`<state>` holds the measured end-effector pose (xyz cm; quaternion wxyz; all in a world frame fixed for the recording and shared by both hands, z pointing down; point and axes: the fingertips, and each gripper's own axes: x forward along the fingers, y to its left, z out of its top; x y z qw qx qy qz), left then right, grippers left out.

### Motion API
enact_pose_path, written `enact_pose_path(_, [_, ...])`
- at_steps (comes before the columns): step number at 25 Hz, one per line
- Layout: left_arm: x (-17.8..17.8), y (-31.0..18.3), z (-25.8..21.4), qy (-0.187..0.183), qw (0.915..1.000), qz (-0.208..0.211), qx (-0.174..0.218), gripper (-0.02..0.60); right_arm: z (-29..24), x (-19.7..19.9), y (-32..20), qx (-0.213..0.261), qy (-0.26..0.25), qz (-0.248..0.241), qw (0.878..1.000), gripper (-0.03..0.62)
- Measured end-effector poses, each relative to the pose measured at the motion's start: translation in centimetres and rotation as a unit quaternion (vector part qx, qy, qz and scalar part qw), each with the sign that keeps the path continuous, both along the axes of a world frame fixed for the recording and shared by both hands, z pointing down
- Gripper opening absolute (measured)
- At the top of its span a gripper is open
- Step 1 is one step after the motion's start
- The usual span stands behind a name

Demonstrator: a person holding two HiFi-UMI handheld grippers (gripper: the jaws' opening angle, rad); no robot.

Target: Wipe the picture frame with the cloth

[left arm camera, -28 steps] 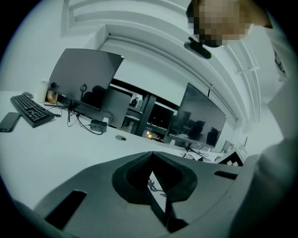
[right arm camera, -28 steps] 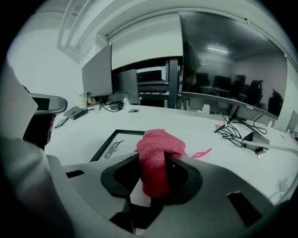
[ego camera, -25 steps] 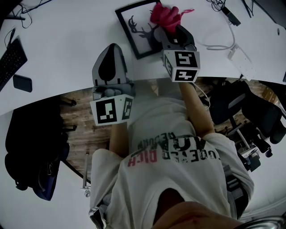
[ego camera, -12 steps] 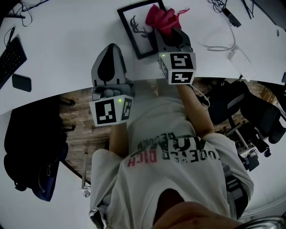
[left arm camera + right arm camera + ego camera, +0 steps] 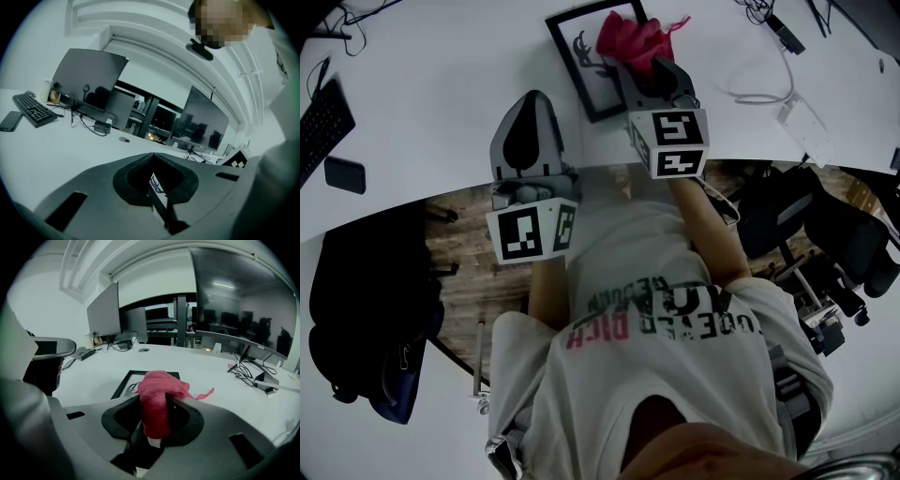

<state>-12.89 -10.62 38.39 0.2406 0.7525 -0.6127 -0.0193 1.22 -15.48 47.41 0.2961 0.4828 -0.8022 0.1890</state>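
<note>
**Wiping under way: cloth sweeping left over frame**

Gripping cloth (image 5: pixel 628 39) w/ right gripper (image 5: pixel 643 67): jaws clamped hard on a fold of it, rest bunching out ahead of the tips and resting on the frame (image 5: pixel 586 86). Seeing same in right gripper view: pink wad pinched between jaws, frame lying flat on table (image 5: pixel 441 94) just beyond.

Shifting left vs. a sec ago: cloth and right gripper both sitting a bit further toward frame's left side, hiding more of the deer print, only its left part showing now. Frame itself looking unmoved, lying tilted near table's front edge.

Parking left gripper (image 5: pixel 531 101) just beside frame's near left corner, apparently not touching it. Jaws pressed together, holding nothing. Not budging between pics, so not pinning the frame.

Reading this as mid-stroke, probably partway thru the wipe: right side and middle of the glass likely done, left strip and near corner still bare. Needing steady light pressure while carrying on toward left border, then prob. a return pass. Risking frame skidding on the smooth top w/ nothing bracing it, also the loose cloth tail snagging on the frame's edge.
</note>
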Motion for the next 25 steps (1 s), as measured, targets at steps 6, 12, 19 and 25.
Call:
enact_pose_path(6, [-0.3, 0.3, -0.1, 0.002, 1.0000, -0.002, 0.002, 0.000, 0.2, -1.2, 0.5, -0.004, -0.005, -0.014, 1.000, 0.115])
enact_pose_path(12, [-0.9, 0.6, 0.0, 0.002, 1.0000, -0.007, 0.000, 0.000, 0.3, -2.7, 0.9, -0.001, -0.009, -0.029, 1.000, 0.115])
enact_pose_path(19, [-1.4, 0.8, 0.3, 0.006, 1.0000, -0.005, -0.005, 0.000, 0.2, -4.3, 1.7, -0.009, -0.012, -0.039, 0.999, 0.115])
enact_pose_path(25, [-1.8, 1.0, 0.7, 0.009, 0.9999, -0.003, -0.007, 0.000, 0.2, -5.2, 2.2, -0.012, -0.013, -0.047, 0.999, 0.115])
